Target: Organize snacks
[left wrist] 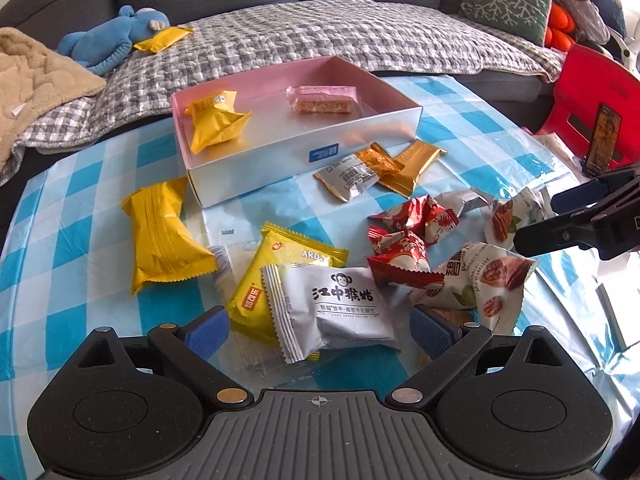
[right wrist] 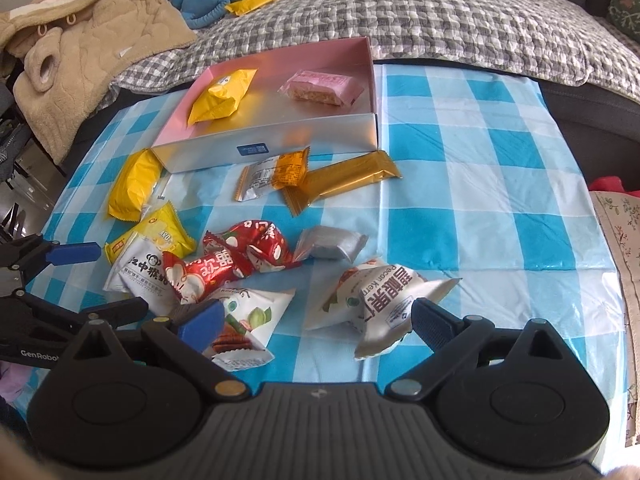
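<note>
A shallow box (left wrist: 256, 176) (right wrist: 304, 136) with a pink inside holds a yellow packet (left wrist: 214, 122) (right wrist: 220, 98) and a pink bar (left wrist: 322, 100) (right wrist: 322, 86). Loose snacks lie in front of it on the checked cloth. My left gripper (left wrist: 320, 330) is open around a white monkey-print packet (left wrist: 336, 304) (right wrist: 136, 270) that lies on a yellow packet (left wrist: 276, 264). My right gripper (right wrist: 316, 320) is open over two white pecan packets (right wrist: 376, 300) (right wrist: 244, 320), with nothing between its fingers. Red packets (left wrist: 408, 236) (right wrist: 232, 260) lie between them.
A big yellow packet (left wrist: 160, 236) (right wrist: 134, 186), a gold bar (left wrist: 412, 166) (right wrist: 344, 180), an orange-white packet (left wrist: 356, 170) (right wrist: 272, 174) and a silver packet (right wrist: 332, 242) lie around. A sofa with a grey checked quilt (left wrist: 320, 32), a blue plush toy (left wrist: 108, 40) and a red chair (left wrist: 592, 96) stand beyond.
</note>
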The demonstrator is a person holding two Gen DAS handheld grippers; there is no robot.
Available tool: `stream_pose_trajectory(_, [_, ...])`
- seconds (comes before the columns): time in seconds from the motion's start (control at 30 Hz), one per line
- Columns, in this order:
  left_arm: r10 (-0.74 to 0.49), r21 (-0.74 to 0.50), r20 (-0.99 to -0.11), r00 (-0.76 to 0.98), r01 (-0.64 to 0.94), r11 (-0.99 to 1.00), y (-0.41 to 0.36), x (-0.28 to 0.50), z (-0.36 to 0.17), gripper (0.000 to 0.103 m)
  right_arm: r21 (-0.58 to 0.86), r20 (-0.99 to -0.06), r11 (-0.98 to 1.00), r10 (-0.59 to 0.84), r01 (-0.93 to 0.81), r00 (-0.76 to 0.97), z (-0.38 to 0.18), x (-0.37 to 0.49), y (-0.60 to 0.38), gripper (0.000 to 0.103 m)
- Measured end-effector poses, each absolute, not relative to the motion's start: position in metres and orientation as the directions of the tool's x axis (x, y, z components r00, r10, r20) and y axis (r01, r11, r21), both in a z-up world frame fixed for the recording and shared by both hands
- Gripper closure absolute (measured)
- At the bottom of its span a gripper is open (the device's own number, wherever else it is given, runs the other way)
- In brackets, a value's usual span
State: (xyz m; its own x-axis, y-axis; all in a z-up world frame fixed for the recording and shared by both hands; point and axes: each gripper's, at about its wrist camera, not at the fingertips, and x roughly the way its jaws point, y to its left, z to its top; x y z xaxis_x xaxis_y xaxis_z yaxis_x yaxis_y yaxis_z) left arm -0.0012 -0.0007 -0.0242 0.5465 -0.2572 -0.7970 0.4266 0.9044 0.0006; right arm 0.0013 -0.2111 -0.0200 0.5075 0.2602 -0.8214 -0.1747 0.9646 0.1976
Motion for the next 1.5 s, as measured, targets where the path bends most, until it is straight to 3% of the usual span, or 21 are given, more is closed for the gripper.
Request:
stream_pose_trajectory(0.23, [-0.283,0.024,-0.782,0.555,0.48,0.877,-0.012,-0.007,-0.023,0.007,0.21,-0.825,0.951,0.296,-0.226,0.481,-0.021,-0.001,-0.195,0.002])
stream_pose_trajectory(0.57, [-0.366,0.181,-0.715,0.596,0.663,0.726,-0.032,-0.017,-0.023,0.007,0.247,-0.808,0.931,0.35,-0.269,0.473,-0.014,-0.003,-0.187,0.008])
stream_pose_trajectory(0.73, [-0.377,0.156,-0.763,0.526,0.714,0.682,-0.039,-0.007,-0.037,0.011,0.258,-0.832,0.928,0.355,-0.27,0.425,-0.025,0.002,-0.183,0.019])
stream_pose_trajectory(1.1, [-0.418,0.047,-0.804,0.423,0.746,0.664,-0.026,-0.009,-0.035,0.022,0.251,-0.87,0.935,0.332,-0.252,0.364,-0.039,0.006,-0.185,0.034])
stream_pose_trajectory(1.27, [-0.43,0.02,-0.827,0.363,0.783,0.622,-0.023,-0.02,-0.034,0.025,0.174,-0.88,0.952,0.265,-0.252,0.394,-0.038,0.005,-0.188,0.036])
stream_pose_trajectory(1.5, [-0.438,0.004,-0.845,0.308,0.821,0.571,-0.023,-0.03,-0.032,0.027,0.174,-0.879,0.956,0.259,-0.237,0.399,-0.035,0.007,-0.193,0.036])
